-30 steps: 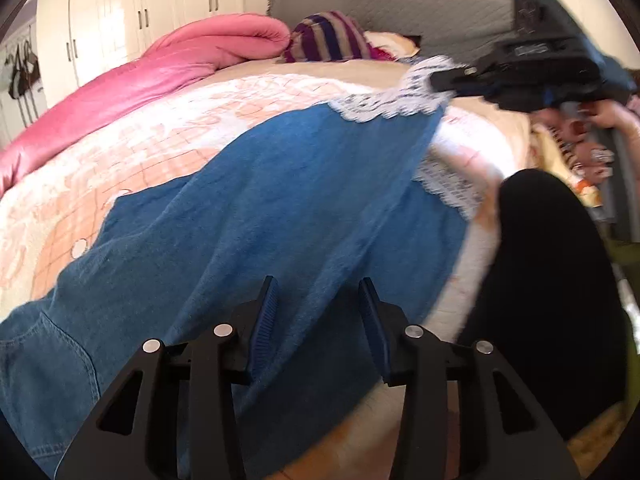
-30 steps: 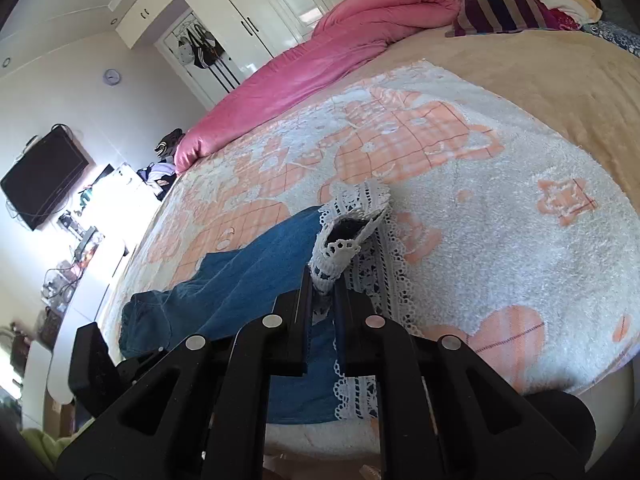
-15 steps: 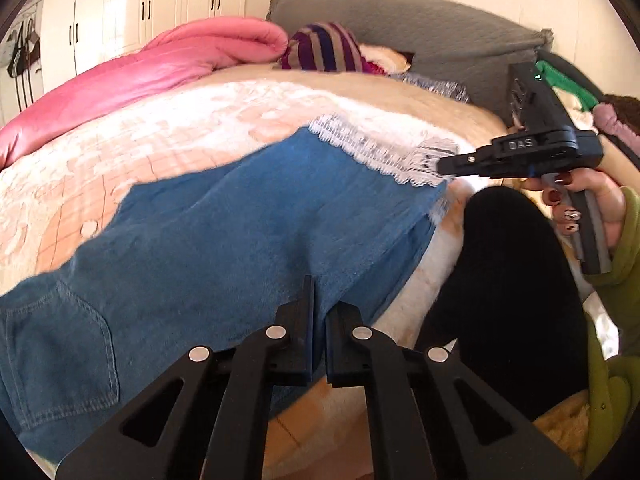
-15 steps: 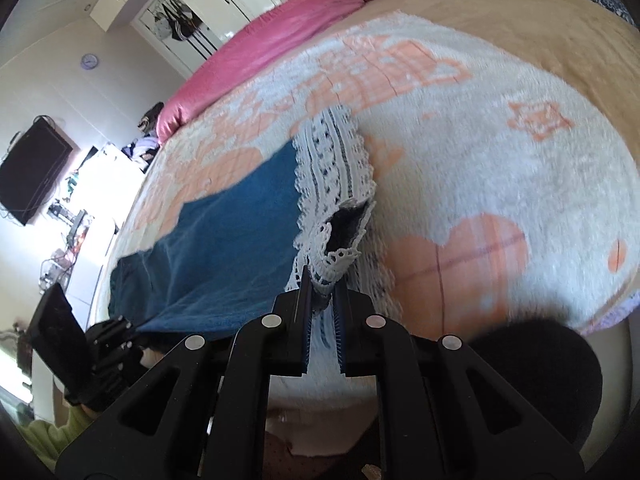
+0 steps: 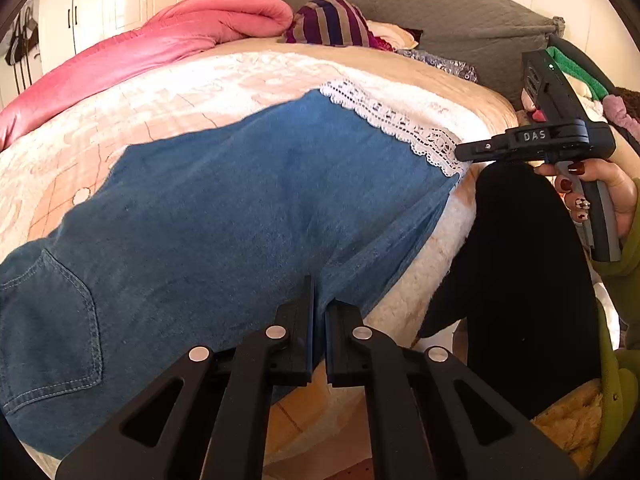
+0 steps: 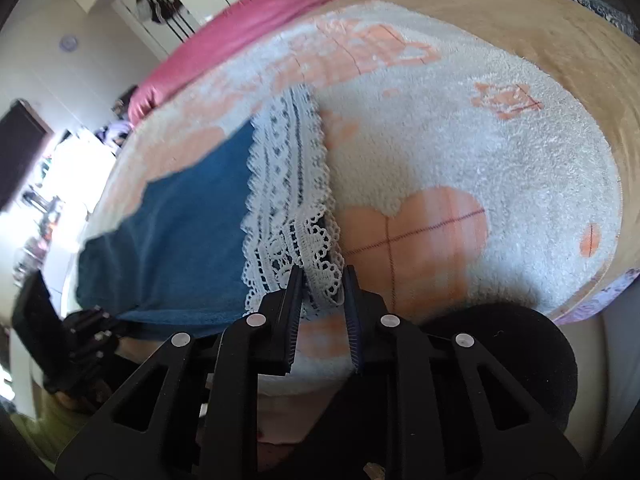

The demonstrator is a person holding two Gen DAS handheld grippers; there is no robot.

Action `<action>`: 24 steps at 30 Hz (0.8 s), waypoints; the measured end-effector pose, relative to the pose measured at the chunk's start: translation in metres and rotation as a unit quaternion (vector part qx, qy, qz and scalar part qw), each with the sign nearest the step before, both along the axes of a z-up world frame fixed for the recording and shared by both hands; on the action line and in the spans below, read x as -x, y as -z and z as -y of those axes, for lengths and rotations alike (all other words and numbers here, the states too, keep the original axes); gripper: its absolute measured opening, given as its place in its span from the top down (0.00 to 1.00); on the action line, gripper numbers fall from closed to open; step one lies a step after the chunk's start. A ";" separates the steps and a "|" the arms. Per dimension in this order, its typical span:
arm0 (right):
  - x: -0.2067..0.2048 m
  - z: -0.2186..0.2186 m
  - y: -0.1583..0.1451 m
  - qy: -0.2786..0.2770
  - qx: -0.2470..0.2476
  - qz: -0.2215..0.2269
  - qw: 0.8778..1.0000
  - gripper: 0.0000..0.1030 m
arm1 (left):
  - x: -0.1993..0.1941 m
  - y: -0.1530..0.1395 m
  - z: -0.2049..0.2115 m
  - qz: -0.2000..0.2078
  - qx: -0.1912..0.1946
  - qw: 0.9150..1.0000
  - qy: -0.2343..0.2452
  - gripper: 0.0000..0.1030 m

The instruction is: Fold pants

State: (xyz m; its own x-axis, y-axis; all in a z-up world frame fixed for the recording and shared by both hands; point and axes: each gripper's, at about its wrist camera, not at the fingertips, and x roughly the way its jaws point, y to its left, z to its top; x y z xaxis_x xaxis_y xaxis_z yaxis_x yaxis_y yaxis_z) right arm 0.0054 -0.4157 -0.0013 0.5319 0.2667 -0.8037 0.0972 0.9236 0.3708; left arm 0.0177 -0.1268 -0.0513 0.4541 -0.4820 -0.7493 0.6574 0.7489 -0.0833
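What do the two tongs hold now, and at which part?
Left tongs pinch the pants at the near denim edge. Right tongs are opening; the lace hem lies loose between them.

olive-green sleeve (image 5: 628, 256) | dark-red nail polish | black trousers (image 5: 520, 280)

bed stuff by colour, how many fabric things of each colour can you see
blue: 1, the denim pants with a white lace hem
pink: 1, the quilt
grey: 1, the headboard cushion
striped purple: 1, the bundle
white and peach: 1, the fleece blanket
total: 5
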 end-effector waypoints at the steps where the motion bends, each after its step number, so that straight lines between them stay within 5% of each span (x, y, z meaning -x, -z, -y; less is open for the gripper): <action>1: 0.000 -0.002 -0.001 0.000 0.011 0.002 1.000 0.85 | 0.000 0.001 0.001 0.000 -0.004 1.000 0.001 0.96; 7: 0.014 -0.016 -0.035 -0.029 0.061 0.082 0.994 0.77 | 0.003 -0.004 -0.008 -0.010 0.009 1.000 -0.004 0.90; 13: 0.016 -0.073 -0.046 -0.174 0.082 0.114 0.975 0.67 | 0.012 -0.018 -0.036 -0.024 0.037 0.999 -0.024 0.72; 17: 0.010 -0.118 -0.034 -0.257 0.102 0.101 0.956 0.67 | 0.008 -0.033 -0.079 -0.010 0.046 0.994 -0.101 0.64; 21: 0.001 -0.147 -0.024 -0.309 0.117 0.084 0.940 0.64 | -0.001 -0.045 -0.147 -0.002 0.060 0.970 -0.235 0.52; 24: -0.008 -0.149 -0.019 -0.308 0.138 0.068 0.939 0.58 | -0.003 -0.051 -0.195 0.008 0.071 0.941 -0.331 0.39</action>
